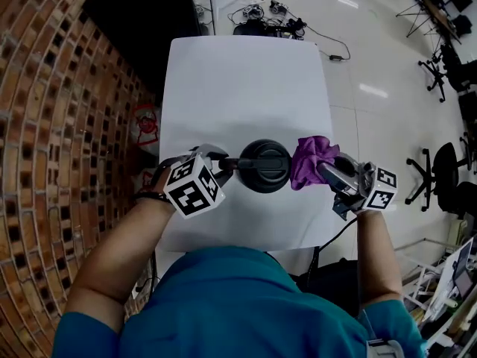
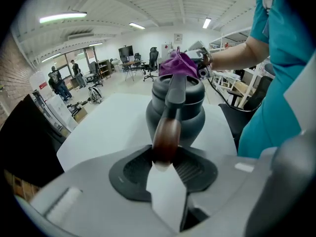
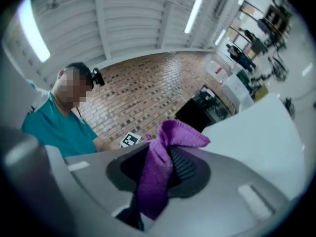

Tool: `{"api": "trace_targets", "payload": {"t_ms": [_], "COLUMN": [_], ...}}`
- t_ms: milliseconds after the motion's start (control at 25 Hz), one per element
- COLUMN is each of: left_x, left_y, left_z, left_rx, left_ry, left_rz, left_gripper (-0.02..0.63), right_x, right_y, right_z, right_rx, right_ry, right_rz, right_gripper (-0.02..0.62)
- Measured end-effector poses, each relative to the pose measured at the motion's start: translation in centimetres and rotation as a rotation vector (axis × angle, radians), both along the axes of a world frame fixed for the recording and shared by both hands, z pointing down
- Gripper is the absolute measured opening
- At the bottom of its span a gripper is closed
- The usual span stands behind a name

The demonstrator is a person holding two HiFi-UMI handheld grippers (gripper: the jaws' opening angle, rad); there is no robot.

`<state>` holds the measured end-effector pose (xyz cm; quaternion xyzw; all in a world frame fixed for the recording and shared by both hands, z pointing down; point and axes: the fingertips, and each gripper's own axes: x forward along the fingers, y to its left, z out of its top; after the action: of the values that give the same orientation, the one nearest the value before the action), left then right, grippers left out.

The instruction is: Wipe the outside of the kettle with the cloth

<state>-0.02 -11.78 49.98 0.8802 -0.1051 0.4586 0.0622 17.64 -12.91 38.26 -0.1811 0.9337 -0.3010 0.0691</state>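
Observation:
A dark grey kettle (image 1: 264, 165) stands on the white table (image 1: 238, 80) near its front edge. My left gripper (image 1: 223, 162) is shut on the kettle's brown wooden handle (image 2: 167, 137), which sits between the pads in the left gripper view. My right gripper (image 1: 328, 174) is shut on a purple cloth (image 1: 311, 161) and holds it against the kettle's right side. In the left gripper view the cloth (image 2: 178, 65) shows just behind the kettle's lid (image 2: 177, 83). In the right gripper view the cloth (image 3: 170, 137) hangs bunched between the jaws, and the kettle is out of sight there.
A brick wall (image 1: 45, 125) runs along the left of the table, with a black panel (image 1: 141, 21) at the far left. Cables and gear (image 1: 276, 13) lie on the floor beyond the table. Office chairs (image 1: 440, 170) stand to the right.

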Motion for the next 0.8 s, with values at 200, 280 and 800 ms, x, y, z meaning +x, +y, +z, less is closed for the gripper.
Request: {"api": "trace_targets", "payload": {"t_ms": [200, 280, 800], "left_x": [0.6, 0.4, -10.7], "left_y": [0.5, 1.0, 4.6], "left_z": [0.8, 1.1, 0.2], "left_rx": [0.002, -0.008, 0.05], "left_ry": [0.089, 0.105, 0.199], "left_rz": [-0.022, -0.04, -0.289], "left_gripper": [0.179, 0.233, 0.242], "right_x": [-8.0, -12.3, -24.1], "right_y": [1.1, 2.2, 3.7], "right_z": [-7.1, -6.4, 7.8], "right_rx": [0.371, 0.474, 0.686], "right_ry": [0.394, 0.651, 1.569], "right_rz": [-0.161, -0.324, -1.057], "right_gripper": [0.101, 0.101, 0.103]}}
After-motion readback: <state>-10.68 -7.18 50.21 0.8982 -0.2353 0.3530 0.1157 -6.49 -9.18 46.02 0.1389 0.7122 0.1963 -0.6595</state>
